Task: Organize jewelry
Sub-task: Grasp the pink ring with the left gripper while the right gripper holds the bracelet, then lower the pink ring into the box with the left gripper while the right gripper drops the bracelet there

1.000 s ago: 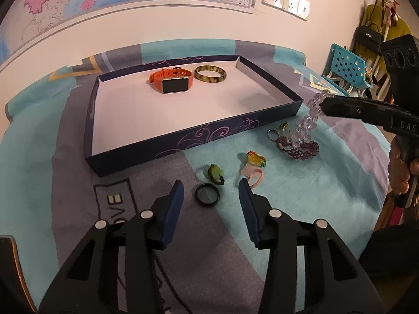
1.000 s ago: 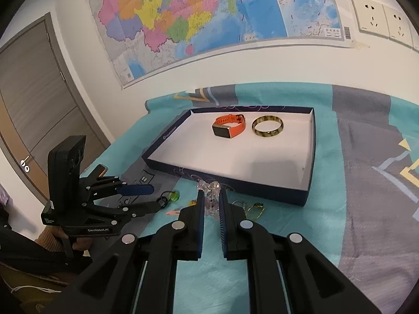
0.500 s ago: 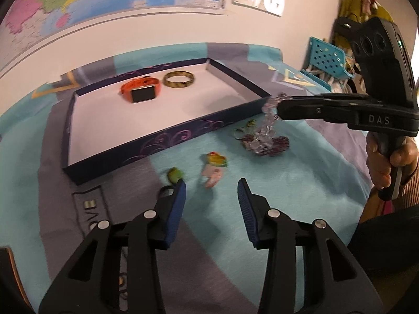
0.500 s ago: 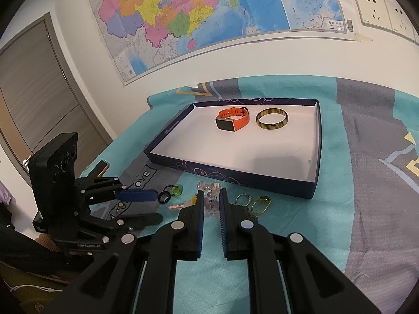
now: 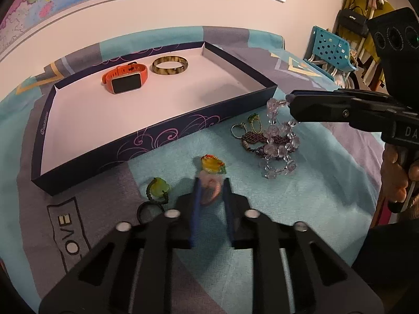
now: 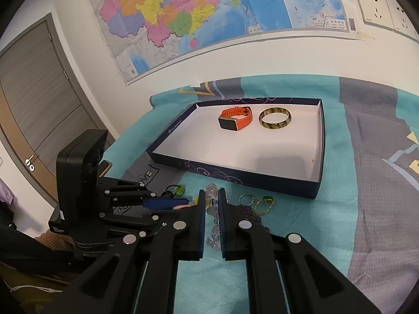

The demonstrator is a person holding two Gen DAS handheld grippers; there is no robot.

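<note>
A dark blue tray (image 5: 162, 136) (image 6: 235, 176) holds an orange smartwatch (image 5: 125, 78) (image 6: 235, 118) and a yellow-brown bangle (image 5: 170, 65) (image 6: 275, 118). My left gripper (image 5: 211, 185) (image 6: 167, 204) is closing around a pink bracelet (image 5: 210, 189) with a yellow-orange charm (image 5: 212, 164); motion blur hides whether it grips. My right gripper (image 6: 210, 196) (image 5: 289, 99) is shut on a clear bead bracelet (image 5: 277, 141) (image 6: 211, 192), which hangs down from it onto the cloth.
On the teal and grey cloth (image 5: 301, 209) lie a green pendant (image 5: 158, 189), a black ring (image 5: 148, 210), a purple beaded bracelet (image 5: 259, 141), a silver ring (image 5: 238, 130) and a gold chain piece (image 5: 255, 123). A teal chair (image 5: 331, 49) stands at right.
My left gripper moved forward over the pink bracelet and its jaws narrowed from wide open. My right gripper kept hold of the clear beads and lifted them a little nearer the tray.
</note>
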